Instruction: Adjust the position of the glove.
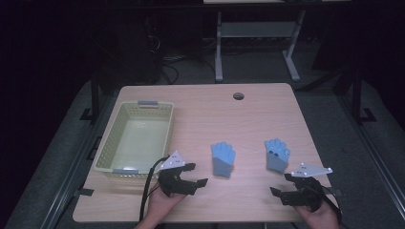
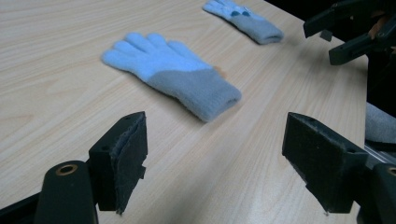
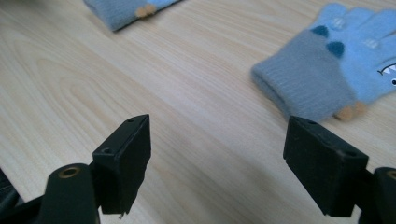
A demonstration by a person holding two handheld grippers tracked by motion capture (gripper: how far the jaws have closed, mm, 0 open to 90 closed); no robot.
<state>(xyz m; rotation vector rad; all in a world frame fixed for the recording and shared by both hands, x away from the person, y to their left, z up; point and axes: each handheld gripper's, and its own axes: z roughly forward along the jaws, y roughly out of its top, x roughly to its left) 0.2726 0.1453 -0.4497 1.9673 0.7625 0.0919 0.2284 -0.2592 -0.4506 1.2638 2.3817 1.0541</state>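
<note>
I see no words, no numbers, no brand names anywhere. Right glove [image 3: 327, 70] has small stitched face bit at edge, white teeth shape, not letters. Dark dots on it too, not signs. Left glove [image 2: 173, 77] plain, nothing written. Basket [image 1: 107, 152] has grey tabs, blank as far as I can tell. Table [image 1: 248, 119] bare wood, no label.

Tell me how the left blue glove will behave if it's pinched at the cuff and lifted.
The left glove looks like soft knit, so it will probably droop. It seems light. Its fuzzy ribbed cuff should grip well, not slip.
</note>
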